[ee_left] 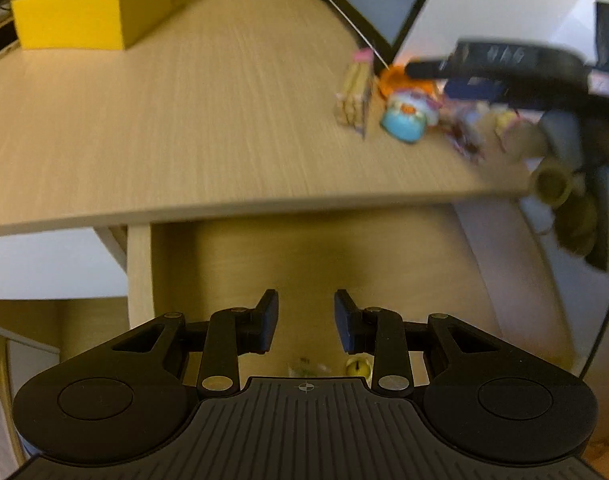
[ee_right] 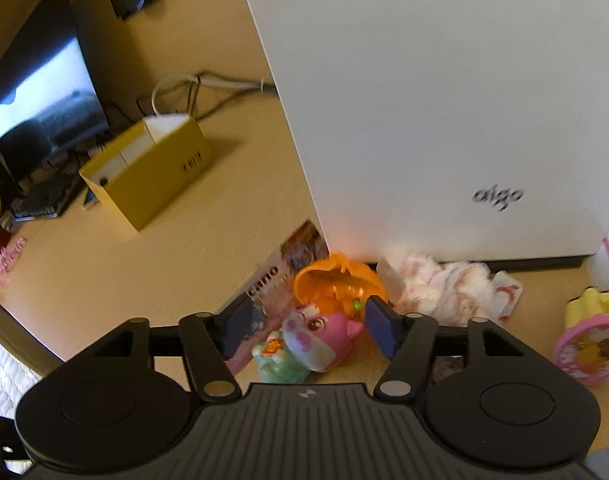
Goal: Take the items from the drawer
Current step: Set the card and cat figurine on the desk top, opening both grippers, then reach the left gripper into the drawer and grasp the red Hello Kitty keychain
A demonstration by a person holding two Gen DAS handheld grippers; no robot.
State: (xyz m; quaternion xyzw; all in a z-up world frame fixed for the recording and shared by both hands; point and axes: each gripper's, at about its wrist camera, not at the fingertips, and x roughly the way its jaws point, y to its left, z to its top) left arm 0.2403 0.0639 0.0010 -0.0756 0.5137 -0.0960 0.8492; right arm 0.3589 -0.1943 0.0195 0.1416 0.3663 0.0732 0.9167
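The pink pig-faced plastic toy with orange hair [ee_right: 324, 334] lies on the light wooden desk [ee_right: 124, 272] between the jaws of the right gripper [ee_right: 310, 330], which stand apart and do not seem to press it. It could roll against the white computer case [ee_right: 424, 100]. The left gripper [ee_left: 306, 320], empty and parted, hangs over the wooden drawer [ee_left: 304, 252]; a careless reach may miss the small things there.

**A pale wood bench in a warmly lit room**

A light wood-grain bench [ee_left: 184, 128] fills the view. A yellow cardboard box [ee_right: 152, 176] sits on it, well apart from a tall white case [ee_right: 424, 100] marked "aigo". A dark monitor [ee_right: 44, 80] stands behind — loose cables [ee_right: 208, 84] trail beside it.
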